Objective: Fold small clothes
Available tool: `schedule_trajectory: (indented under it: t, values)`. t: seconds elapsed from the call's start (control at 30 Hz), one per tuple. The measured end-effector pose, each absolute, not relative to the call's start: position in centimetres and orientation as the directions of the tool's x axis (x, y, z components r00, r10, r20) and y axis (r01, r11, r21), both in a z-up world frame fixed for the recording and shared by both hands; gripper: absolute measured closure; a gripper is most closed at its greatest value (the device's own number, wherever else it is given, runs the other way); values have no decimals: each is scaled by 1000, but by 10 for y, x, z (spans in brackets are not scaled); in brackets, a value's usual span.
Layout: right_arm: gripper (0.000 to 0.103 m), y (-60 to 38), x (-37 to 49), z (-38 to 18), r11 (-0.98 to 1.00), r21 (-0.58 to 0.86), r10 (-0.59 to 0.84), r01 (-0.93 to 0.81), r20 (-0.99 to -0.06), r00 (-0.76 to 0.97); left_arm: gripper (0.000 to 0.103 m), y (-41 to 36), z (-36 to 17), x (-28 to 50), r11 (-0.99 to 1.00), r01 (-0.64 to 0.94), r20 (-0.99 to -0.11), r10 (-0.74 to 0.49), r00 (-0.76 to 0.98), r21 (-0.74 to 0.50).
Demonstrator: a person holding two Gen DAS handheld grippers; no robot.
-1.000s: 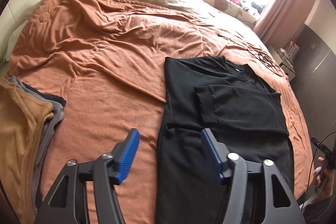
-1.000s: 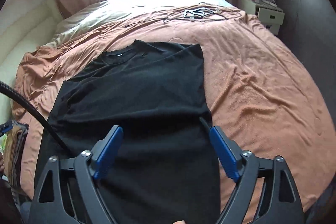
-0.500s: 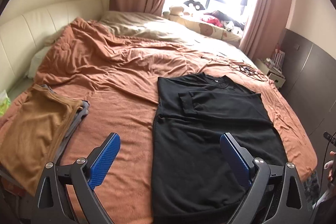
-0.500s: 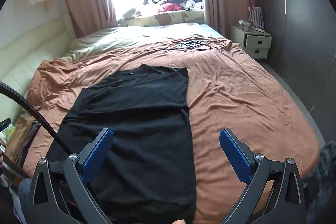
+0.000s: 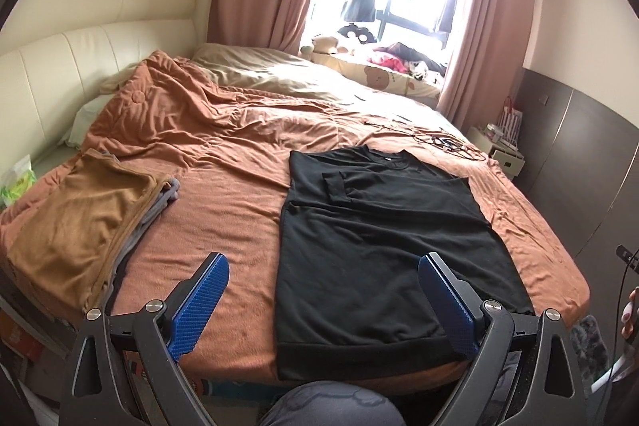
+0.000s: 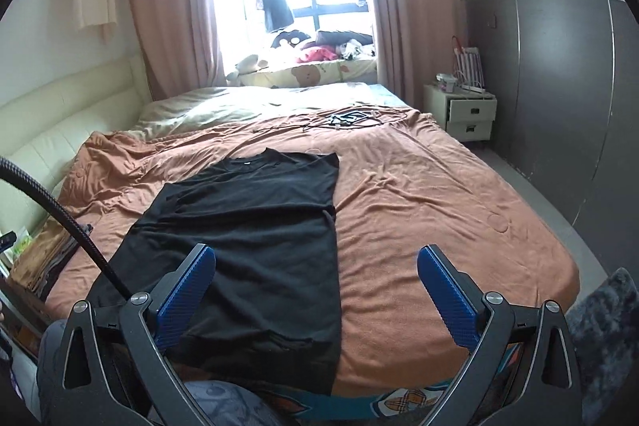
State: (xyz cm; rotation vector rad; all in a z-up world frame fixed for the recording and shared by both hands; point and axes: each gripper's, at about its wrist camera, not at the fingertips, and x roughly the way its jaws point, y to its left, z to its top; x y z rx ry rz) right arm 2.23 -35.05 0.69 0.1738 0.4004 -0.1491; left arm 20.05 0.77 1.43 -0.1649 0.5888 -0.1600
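1. So far, the black shirt lies flat on the bed, with its bottom edge at the near side of the bed
2. Both sides look folded in already, so the shirt is a long, thin shape, and one sleeve lies folded across the chest
3. On the left side of the bed sits a pile of folded clothes, with a brown one on top, so I think some clothes are finished
4. Now the left gripper is wide apart and holds nothing, and it hangs above the near end of the shirt
5. Also the right gripper is wide apart and holds nothing, and it hangs above the near edge of the bed, partly over the shirt's right side
6. I think the shirt is about half done, because it is long and needs to be folded from the bottom up to the neck
7. After that, it likely goes on the pile, and I cannot see any more clothes waiting to be folded
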Motion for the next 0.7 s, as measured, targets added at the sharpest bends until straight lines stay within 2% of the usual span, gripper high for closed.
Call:
schedule_trajectory:
  t: [0.17,0.33,0.57,0.7]
  values:
    - [2,-345,-6,-8,979,65,-162,196,-347,924,6,2,5,176,973,125,-528,-210,823,-192]
    - [2,-353,-16,-32,979,101,-134,175,-322,937,6,2,-7,158,967,144,-527,-235,817,-209]
    - [2,-350,-20,-60,978,114,-118,174,-384,916,6,9,-30,143,958,128,-547,-254,798,-258]
    - [2,-342,-16,-66,981,113,-96,160,-438,894,6,7,-39,136,973,107,-567,-208,797,-206]
